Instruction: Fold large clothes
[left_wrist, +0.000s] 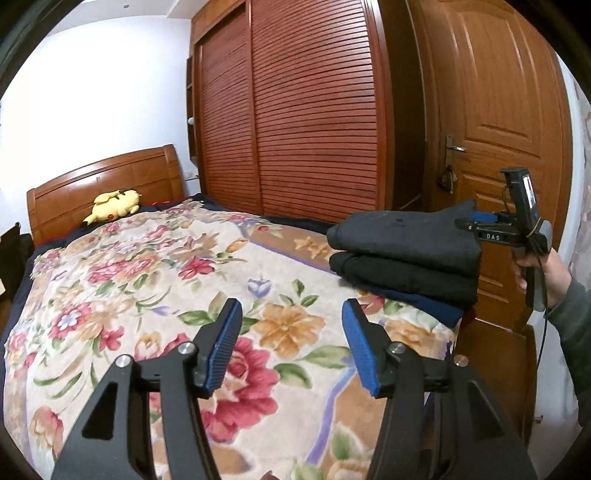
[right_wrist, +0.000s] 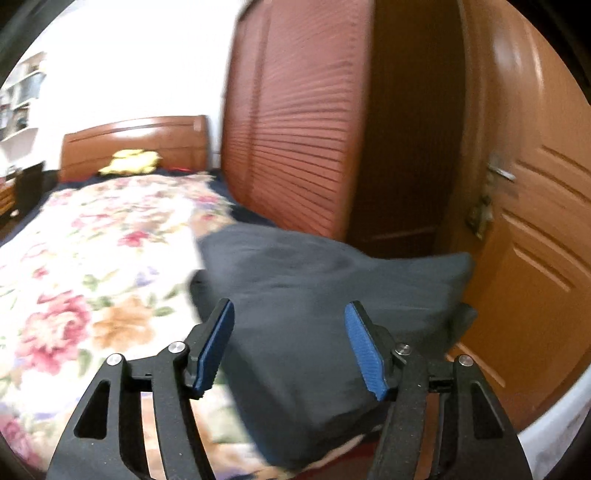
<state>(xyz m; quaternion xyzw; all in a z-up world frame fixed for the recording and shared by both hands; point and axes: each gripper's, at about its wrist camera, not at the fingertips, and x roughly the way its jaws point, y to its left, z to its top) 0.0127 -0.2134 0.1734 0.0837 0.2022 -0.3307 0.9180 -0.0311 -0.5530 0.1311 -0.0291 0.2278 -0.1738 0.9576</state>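
A stack of folded dark clothes (left_wrist: 402, 254) lies on the right edge of the bed, near the door. It fills the middle of the right wrist view (right_wrist: 317, 332), which is blurred. My left gripper (left_wrist: 291, 343) is open and empty above the floral blanket (left_wrist: 147, 280), to the left of the stack. My right gripper (right_wrist: 288, 343) is open and empty just over the top folded garment. In the left wrist view the right gripper (left_wrist: 480, 219) sits at the stack's right side, held by a hand.
A yellow plush toy (left_wrist: 114, 206) lies by the wooden headboard (left_wrist: 103, 184). A slatted wardrobe (left_wrist: 295, 110) and a wooden door (left_wrist: 498, 110) stand close to the bed's right side. The bed's wooden footboard (left_wrist: 491, 354) is below the stack.
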